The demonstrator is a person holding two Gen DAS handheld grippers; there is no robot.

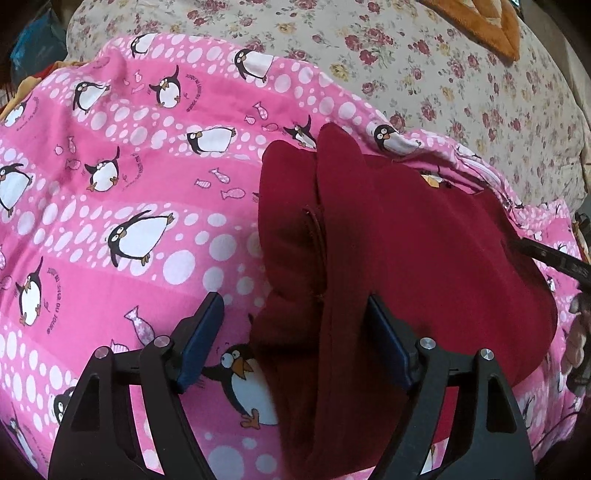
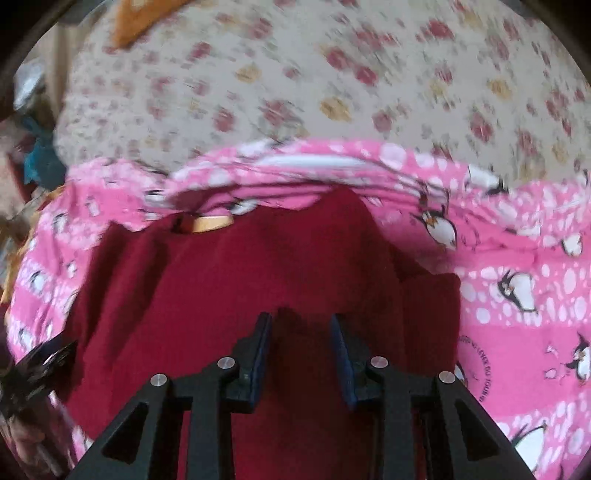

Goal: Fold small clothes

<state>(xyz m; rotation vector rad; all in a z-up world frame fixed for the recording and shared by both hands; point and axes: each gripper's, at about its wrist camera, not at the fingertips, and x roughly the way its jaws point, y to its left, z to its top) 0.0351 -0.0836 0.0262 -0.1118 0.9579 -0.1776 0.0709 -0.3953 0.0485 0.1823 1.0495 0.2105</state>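
A dark red garment (image 1: 424, 258) lies on a pink penguin-print blanket (image 1: 110, 184), with a raised fold ridge (image 1: 325, 221) running along its left side. My left gripper (image 1: 295, 332) stands wide open astride that ridge. Its left finger (image 1: 203, 332) is over the blanket and its right finger (image 1: 386, 343) is against the red cloth. In the right wrist view, which is blurred, the red garment (image 2: 240, 277) fills the middle. My right gripper (image 2: 301, 332) hovers over it, open with a narrow gap, and nothing is pinched between the pads.
A floral sheet (image 1: 406, 74) covers the bed beyond the blanket, with an orange cushion (image 1: 491, 29) at the far right. Part of the other black gripper (image 1: 554, 258) reaches in at the right edge. The blanket's bunched hem (image 2: 295, 166) lies just past the garment.
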